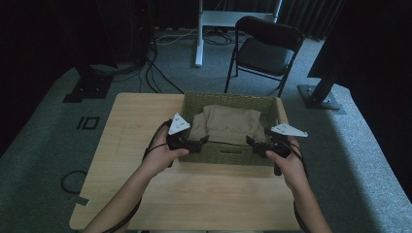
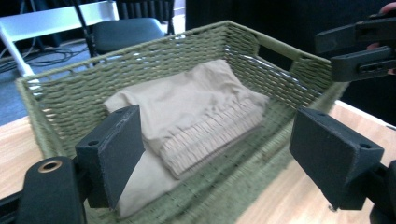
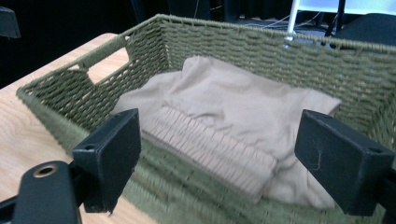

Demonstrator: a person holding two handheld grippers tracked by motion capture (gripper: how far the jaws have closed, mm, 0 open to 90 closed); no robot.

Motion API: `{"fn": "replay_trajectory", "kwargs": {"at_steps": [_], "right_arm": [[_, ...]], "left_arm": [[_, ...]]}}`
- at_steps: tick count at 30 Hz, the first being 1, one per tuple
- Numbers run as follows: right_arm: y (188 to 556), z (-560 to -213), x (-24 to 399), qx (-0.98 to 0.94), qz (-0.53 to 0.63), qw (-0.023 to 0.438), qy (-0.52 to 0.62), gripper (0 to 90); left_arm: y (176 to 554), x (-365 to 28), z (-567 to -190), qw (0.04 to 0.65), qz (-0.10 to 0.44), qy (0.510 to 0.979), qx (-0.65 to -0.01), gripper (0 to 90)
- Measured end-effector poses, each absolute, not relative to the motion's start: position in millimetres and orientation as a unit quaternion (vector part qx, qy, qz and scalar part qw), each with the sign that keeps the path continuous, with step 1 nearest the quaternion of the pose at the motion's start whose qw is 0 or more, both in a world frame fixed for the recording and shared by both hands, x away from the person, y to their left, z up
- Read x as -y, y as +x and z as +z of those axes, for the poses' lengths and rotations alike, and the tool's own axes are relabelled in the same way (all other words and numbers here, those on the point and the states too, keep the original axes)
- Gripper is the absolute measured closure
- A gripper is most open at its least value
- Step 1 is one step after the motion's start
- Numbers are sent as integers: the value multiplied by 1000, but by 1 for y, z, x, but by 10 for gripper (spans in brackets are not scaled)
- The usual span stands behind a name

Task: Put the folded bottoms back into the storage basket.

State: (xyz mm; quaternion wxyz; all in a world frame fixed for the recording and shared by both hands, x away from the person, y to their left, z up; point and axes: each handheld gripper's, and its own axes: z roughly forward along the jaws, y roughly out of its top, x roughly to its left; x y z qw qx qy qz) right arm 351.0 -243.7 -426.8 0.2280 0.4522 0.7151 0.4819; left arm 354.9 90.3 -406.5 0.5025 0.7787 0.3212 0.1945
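— On the light wooden table (image 1: pixel 204 194), what sits in the middle?

— A green woven basket (image 1: pixel 232 154), rectangular, with a cut-out handle in each short wall. It stands toward the table's far edge.

— And inside it?

— A folded beige garment (image 1: pixel 227 124) with a gathered, ribbed band along one edge. The left gripper view shows it lying on the basket's floor (image 2: pixel 196 112), and the right gripper view shows the ribbed band turned toward the near wall (image 3: pixel 219 112).

— Where are the grippers?

— The left gripper (image 1: pixel 203 141) is held at the basket's near left corner, its tips just over the rim. The right gripper (image 1: pixel 250 141) is at the near right corner, likewise at the rim. They point toward each other across the near wall.

— How do the jaws stand?

— Both pairs are spread wide and hold nothing. In each gripper view the two black pads stand far apart with the garment visible between them, untouched.

— Anything beyond the table?

— A black folding chair (image 1: pixel 265 48) stands on the grey carpet behind the basket, with cables (image 1: pixel 150 73) trailing across the floor to the left.
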Motion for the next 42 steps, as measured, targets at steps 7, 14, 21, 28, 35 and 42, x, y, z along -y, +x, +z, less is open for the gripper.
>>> {"fn": "replay_trajectory", "kwargs": {"at_steps": [7, 14, 21, 28, 35, 42], "right_arm": [[330, -440, 248, -715, 486, 224, 449, 143], [312, -454, 253, -716, 482, 228, 450, 143], [302, -477, 260, -718, 476, 222, 457, 143], [298, -506, 272, -718, 449, 220, 484, 143], [292, -526, 286, -713, 422, 231, 510, 142], [290, -544, 300, -711, 391, 239, 533, 142]], "left_arm": [[341, -96, -417, 507, 185, 778, -321, 184], [332, -107, -432, 508, 174, 775, -333, 184], [325, -121, -452, 504, 168, 772, -348, 184], [323, -138, -472, 493, 166, 770, -370, 184], [326, -158, -498, 465, 168, 772, -399, 184], [326, -170, -516, 449, 164, 771, -421, 184]]}}
